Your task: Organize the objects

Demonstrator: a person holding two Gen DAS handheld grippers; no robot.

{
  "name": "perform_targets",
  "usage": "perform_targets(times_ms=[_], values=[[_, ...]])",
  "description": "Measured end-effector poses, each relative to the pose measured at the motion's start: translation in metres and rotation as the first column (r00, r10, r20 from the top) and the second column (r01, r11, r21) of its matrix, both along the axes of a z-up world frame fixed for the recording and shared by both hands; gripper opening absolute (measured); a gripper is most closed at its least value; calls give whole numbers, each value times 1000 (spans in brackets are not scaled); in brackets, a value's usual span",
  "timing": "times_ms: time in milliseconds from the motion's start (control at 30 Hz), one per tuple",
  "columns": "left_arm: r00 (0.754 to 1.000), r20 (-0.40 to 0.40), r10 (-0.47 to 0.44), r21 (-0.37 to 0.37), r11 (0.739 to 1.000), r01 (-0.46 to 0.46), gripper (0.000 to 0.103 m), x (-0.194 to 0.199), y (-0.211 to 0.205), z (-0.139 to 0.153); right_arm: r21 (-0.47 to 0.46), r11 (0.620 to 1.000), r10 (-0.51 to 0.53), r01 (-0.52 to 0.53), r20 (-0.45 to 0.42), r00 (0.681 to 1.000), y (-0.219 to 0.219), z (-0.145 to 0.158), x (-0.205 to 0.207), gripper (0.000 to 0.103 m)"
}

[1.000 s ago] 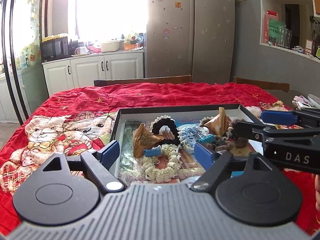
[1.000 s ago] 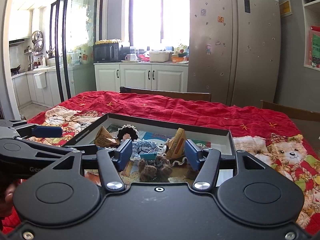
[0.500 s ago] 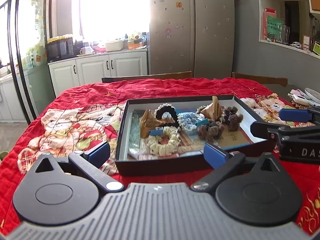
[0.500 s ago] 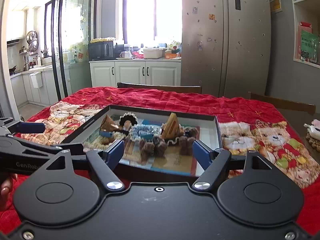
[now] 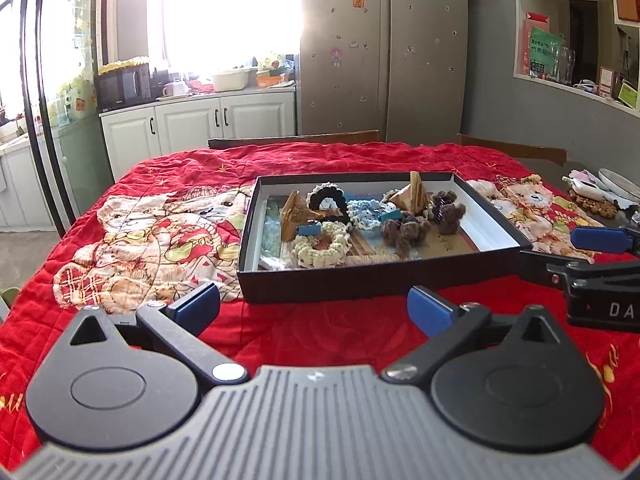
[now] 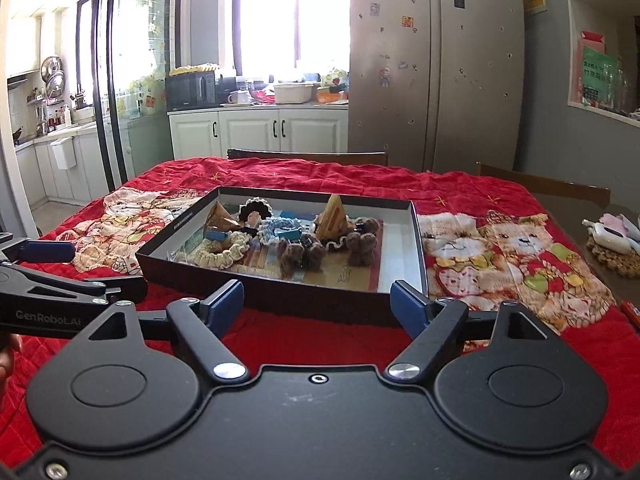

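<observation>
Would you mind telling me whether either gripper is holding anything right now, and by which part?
Nothing is held. The left gripper and right gripper have just been opening, with only red cloth between them, short of the black tray.

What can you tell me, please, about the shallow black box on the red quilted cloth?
The shallow black cardboard box is rectangular and open-topped, with low dark outer walls and a pale inner lining. It lies flat on the red bear-print quilted cloth, nearer the far chairs than the cameras. Inside lie crocheted scrunchies, fuzzy brown hair ties, tan paper wedges and small blue clips, on printed sheets. Neither gripper touches it.
</observation>
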State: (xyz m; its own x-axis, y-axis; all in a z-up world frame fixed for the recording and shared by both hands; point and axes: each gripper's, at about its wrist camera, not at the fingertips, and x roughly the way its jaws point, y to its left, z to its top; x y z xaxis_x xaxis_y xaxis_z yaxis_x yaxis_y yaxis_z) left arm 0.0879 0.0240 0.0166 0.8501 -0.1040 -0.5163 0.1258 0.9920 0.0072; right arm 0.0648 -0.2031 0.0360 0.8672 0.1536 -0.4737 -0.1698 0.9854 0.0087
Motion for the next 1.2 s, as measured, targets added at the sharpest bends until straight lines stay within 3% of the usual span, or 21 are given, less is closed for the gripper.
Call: perform_targets(times_ms=[500,1200], values=[[1000,-18,-13,-4,1000,13,103,-28,-7,-6,-13,1000,-5,5,-46,999,3,-10,-24,81],[999,-28,33,-15,999,-33,103,-33,-5,-10,1,1000,-27,27,-66,997,2,-15,-27,81]])
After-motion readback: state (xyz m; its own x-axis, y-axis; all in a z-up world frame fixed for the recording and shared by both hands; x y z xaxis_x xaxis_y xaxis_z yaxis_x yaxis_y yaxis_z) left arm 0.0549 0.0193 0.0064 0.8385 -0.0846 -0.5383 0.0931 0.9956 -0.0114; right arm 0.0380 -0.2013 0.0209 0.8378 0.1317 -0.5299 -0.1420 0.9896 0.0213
